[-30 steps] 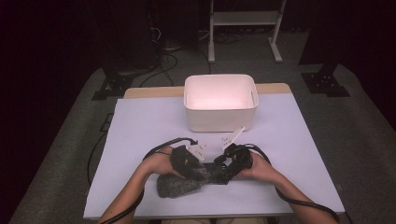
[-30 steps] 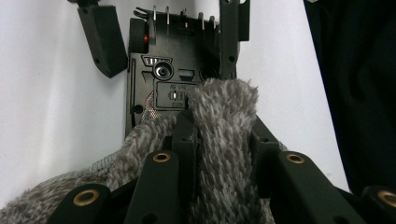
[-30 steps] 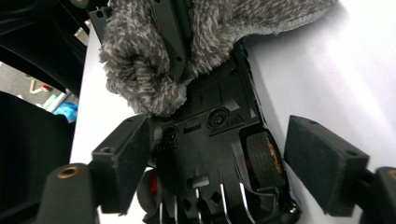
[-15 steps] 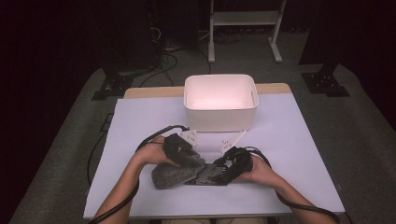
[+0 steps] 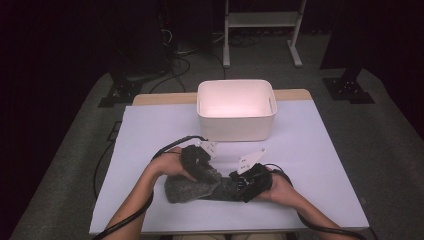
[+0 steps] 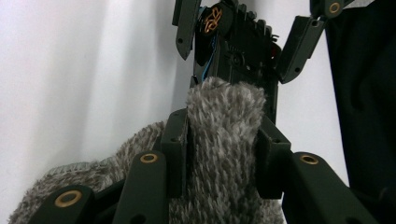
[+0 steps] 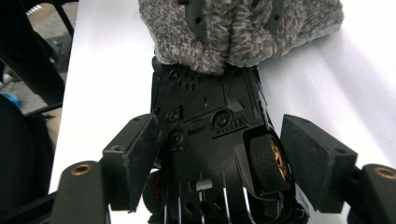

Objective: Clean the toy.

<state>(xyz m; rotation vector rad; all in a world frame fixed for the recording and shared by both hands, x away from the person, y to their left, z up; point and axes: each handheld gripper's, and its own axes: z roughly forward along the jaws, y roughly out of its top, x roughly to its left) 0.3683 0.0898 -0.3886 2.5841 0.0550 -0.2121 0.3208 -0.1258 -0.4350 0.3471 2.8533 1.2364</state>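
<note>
**A:** What is the left claw [image 6: 222,140] doing?

**B:** Its two black jaws are pinched on a raised fold of a fuzzy grey sock [image 6: 224,116]. The pads are against the knit on both sides. The jaws have just been opening a little, so the pinch looks lighter, but the fold is between them.

**A:** And just beyond that claw?

**B:** Straight ahead of its tips is a black toy car [image 6: 243,42]. One end of the car is tucked into the sock's mouth.

**A:** Where is the right claw [image 7: 219,154]?

**B:** It faces the left one from the car's other end. Its jaws stand wide apart on either side of the upturned chassis, near a gold-hubbed wheel. A sliver of gap shows at one pad, so I read them as not clamped.

**A:** What lies farther out?

**B:** From above, both claws, the sock [image 5: 192,190] and the car rest on a white table [image 5: 310,165]. A white plastic bin [image 5: 235,125] sits beyond the claws, well apart from them.

**A:** What could go wrong?

**B:** I think the loosening pinch is the main risk. If the fold slips free, the sock's mouth would sag shut and the car would push the fabric along instead of entering it. The wheels could also snag the loose knit. With the right jaws not pressing, the car could twist or skid on the smooth table.
</note>
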